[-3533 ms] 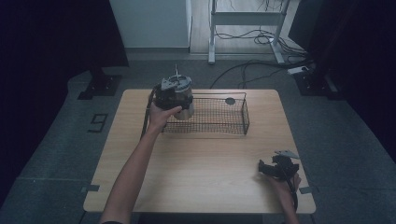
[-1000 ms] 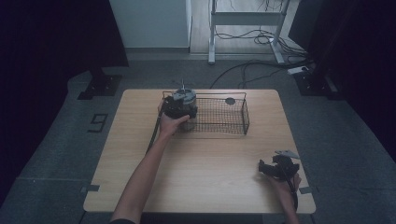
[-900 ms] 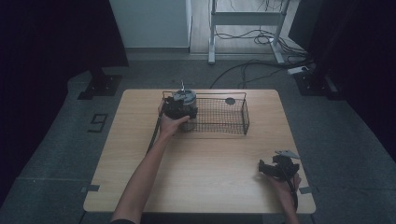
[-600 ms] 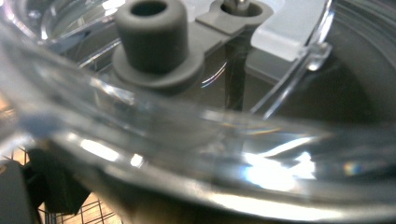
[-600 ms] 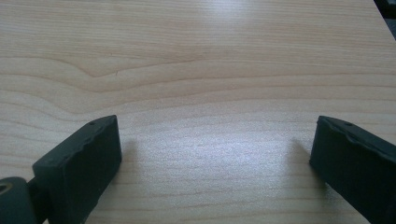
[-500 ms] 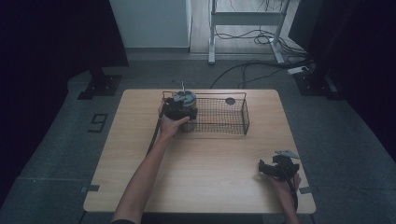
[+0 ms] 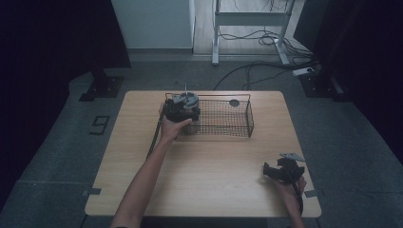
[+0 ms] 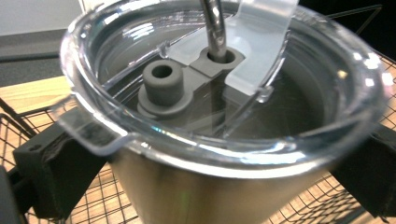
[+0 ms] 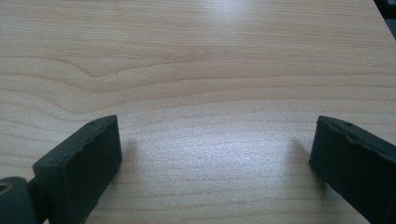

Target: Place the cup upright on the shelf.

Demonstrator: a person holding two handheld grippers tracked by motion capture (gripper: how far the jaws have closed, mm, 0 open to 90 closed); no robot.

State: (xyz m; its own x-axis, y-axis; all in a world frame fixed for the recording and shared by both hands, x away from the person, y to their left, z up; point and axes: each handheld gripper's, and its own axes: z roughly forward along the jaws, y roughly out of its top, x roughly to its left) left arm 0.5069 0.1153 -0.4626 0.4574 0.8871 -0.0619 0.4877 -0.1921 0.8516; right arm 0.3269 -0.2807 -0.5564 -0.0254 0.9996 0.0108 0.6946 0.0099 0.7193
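A steel tumbler (image 8: 201,186) with a clear plastic lid (image 8: 280,88) and a metal straw (image 8: 212,23) sits between the jaws of my left gripper (image 8: 210,172), which is shut on its body. In the high view the left gripper (image 7: 183,110) holds the tumbler at the left end of the black wire basket (image 7: 237,126), inside it. My right gripper (image 9: 212,163) stands open low over bare wood, nothing between its jaws; in the high view the right gripper (image 7: 280,171) is near the table's front right corner.
The wire basket stands at the back middle of the wooden table (image 7: 204,175). A small dark round object (image 7: 234,102) lies at the basket's far side. Cables (image 7: 256,71) and a stand's legs lie on the floor behind the table.
The left gripper has carried the tumbler from the basket's left rim down into its left end; over the last second it barely moved. The right gripper stayed still.
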